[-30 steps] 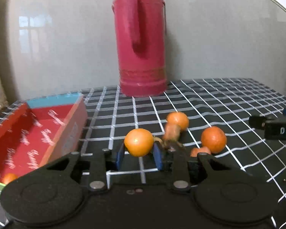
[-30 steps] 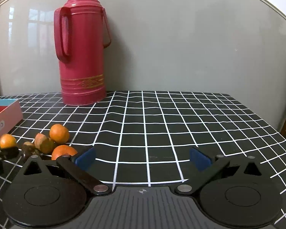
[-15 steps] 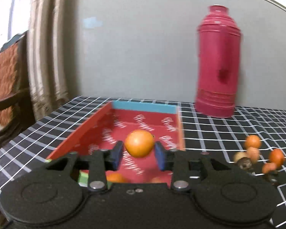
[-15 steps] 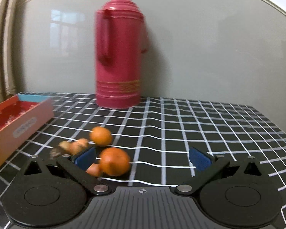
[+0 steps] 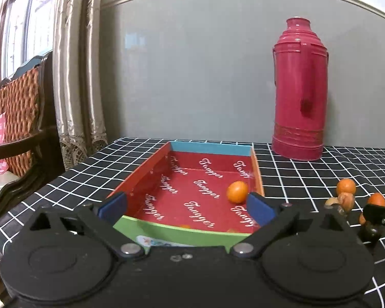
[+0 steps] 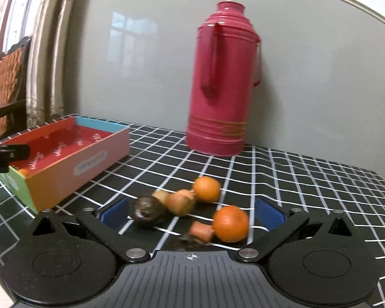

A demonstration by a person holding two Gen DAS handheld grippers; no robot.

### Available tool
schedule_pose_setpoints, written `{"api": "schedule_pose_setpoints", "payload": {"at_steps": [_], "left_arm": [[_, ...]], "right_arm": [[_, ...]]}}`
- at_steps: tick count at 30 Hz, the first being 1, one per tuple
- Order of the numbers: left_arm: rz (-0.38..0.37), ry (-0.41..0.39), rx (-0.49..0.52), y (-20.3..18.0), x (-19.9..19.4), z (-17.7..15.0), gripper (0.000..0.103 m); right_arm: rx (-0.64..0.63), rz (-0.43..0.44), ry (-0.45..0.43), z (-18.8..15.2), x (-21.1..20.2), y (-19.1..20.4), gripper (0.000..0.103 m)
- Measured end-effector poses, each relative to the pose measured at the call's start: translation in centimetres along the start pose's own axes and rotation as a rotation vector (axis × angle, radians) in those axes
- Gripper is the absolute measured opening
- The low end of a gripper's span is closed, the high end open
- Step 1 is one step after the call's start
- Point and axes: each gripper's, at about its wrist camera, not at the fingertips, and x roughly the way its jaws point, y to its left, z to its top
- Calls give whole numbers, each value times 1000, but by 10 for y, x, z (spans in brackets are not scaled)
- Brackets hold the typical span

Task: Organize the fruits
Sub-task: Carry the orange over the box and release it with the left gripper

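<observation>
In the left wrist view a red-lined box lies lengthwise ahead, and an orange sits inside it near the right wall. My left gripper hovers over the box's near green end, its jaws opening wide with nothing between them. In the right wrist view my right gripper stands open around a small pile: an orange, a second orange, a brownish fruit, a dark round fruit and an orange-red piece. The pads touch none of them. The box lies to the left.
A tall pink-red thermos stands at the back against the grey wall, also the thermos behind the pile. The black grid tablecloth covers the table. A curtain and a wooden chair stand off the left edge.
The left gripper carried an orange left over the box and let go; the orange now lies in the box. The right gripper swung left until the fruit pile lay between its fingers.
</observation>
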Motion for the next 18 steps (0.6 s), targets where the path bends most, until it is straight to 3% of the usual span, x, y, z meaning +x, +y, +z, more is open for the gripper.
{"api": "schedule_pose_setpoints", "payload": {"at_steps": [14, 17, 18], "left_arm": [[43, 18, -31, 39, 1, -6, 94], [50, 18, -34, 47, 0, -7, 94], [52, 20, -36, 50, 0, -8, 94]], "right_arm": [[9, 33, 82, 5, 32, 34, 102], [28, 37, 112, 6, 42, 37, 81], [43, 37, 130, 6, 47, 37, 78]]}}
